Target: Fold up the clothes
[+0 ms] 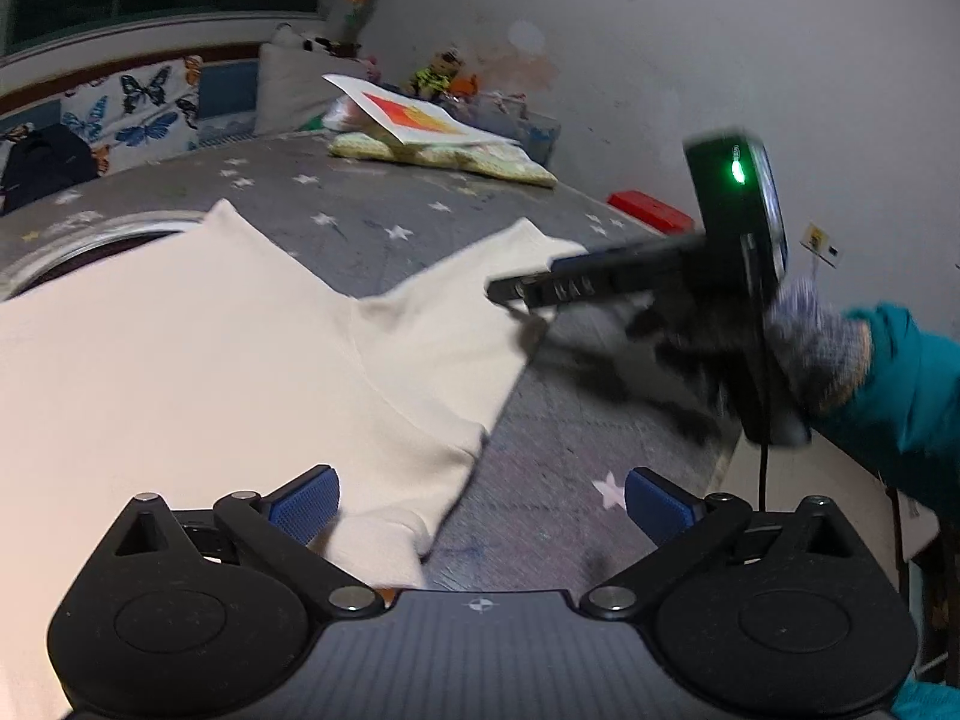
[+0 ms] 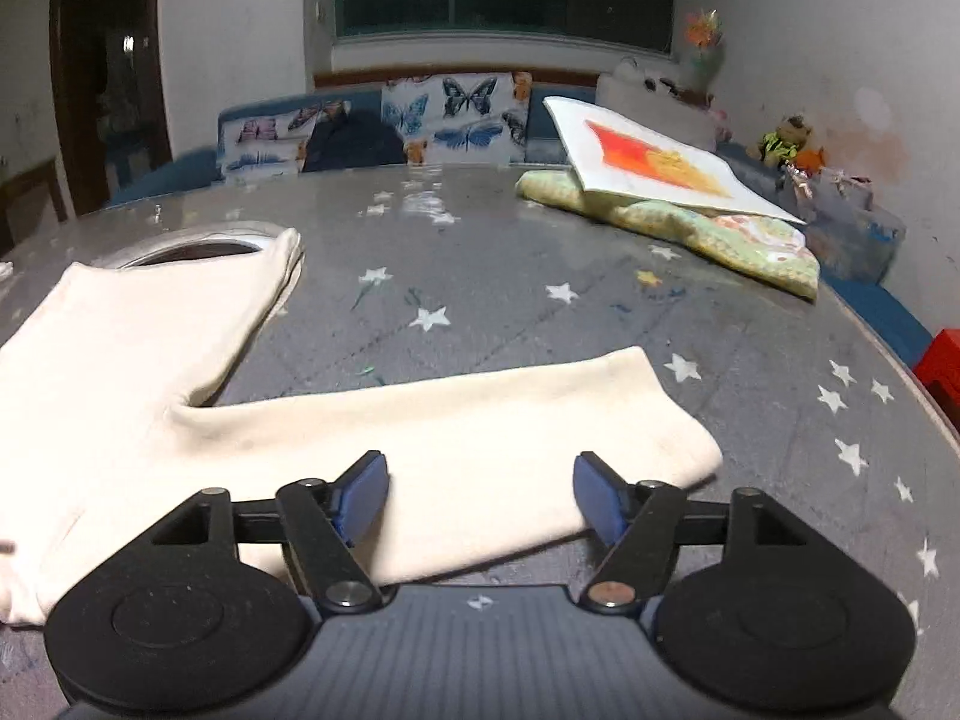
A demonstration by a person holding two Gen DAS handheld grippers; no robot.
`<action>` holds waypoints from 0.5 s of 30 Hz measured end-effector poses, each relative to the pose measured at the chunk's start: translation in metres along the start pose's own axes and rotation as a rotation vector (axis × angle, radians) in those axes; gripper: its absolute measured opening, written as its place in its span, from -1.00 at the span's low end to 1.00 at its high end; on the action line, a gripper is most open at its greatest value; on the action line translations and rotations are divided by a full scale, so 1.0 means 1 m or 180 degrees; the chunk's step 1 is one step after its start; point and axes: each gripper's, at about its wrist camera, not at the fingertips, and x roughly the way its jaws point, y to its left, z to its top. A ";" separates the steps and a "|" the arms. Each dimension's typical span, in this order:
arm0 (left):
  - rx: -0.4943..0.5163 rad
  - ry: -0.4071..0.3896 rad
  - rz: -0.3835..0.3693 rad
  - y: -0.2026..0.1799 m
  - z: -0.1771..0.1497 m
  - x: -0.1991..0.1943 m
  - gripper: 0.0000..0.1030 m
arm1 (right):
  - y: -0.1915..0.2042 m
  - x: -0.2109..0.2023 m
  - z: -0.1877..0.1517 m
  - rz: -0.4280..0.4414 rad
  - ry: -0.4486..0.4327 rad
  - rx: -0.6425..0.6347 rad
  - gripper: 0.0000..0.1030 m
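Grey star-print table [image 1: 372,222] is filling the left wrist view, white wall behind, butterfly cushions [image 1: 144,108] at the far edge. Cream garment [image 1: 198,336] is lying spread flat on it, one sleeve reaching toward the right. Left gripper [image 1: 480,507] is hovering over a cuff end near the hem, blue pads wide apart and gripping nothing. Right gripper [image 1: 510,294] is blurring in from the side over the sleeve end, carried by a gloved hand [image 1: 816,348].

Right wrist view: right gripper [image 2: 480,495] is sitting just above the sleeve [image 2: 480,420], jaws parted, cloth between but not pinched. Floral cloth [image 2: 720,234] with a picture card [image 2: 654,156] on top is resting well apart at the back.

Fabric looks soft, light and limp, so it is likely going to sag and drag; taking it at the cuff edge or the shoulder seam seems best.
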 end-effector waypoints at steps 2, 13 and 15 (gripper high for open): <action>-0.0039 -0.0058 0.0062 0.003 0.002 -0.007 1.00 | 0.001 -0.003 0.001 -0.0021 0.0004 0.0034 0.41; -0.0323 -0.0223 0.0874 0.042 0.008 -0.035 1.00 | 0.055 -0.012 0.020 0.0430 -0.0195 -0.0128 0.68; -0.0391 -0.0253 0.1076 0.053 0.006 -0.041 1.00 | 0.071 -0.010 0.021 0.0549 -0.0212 -0.0166 0.72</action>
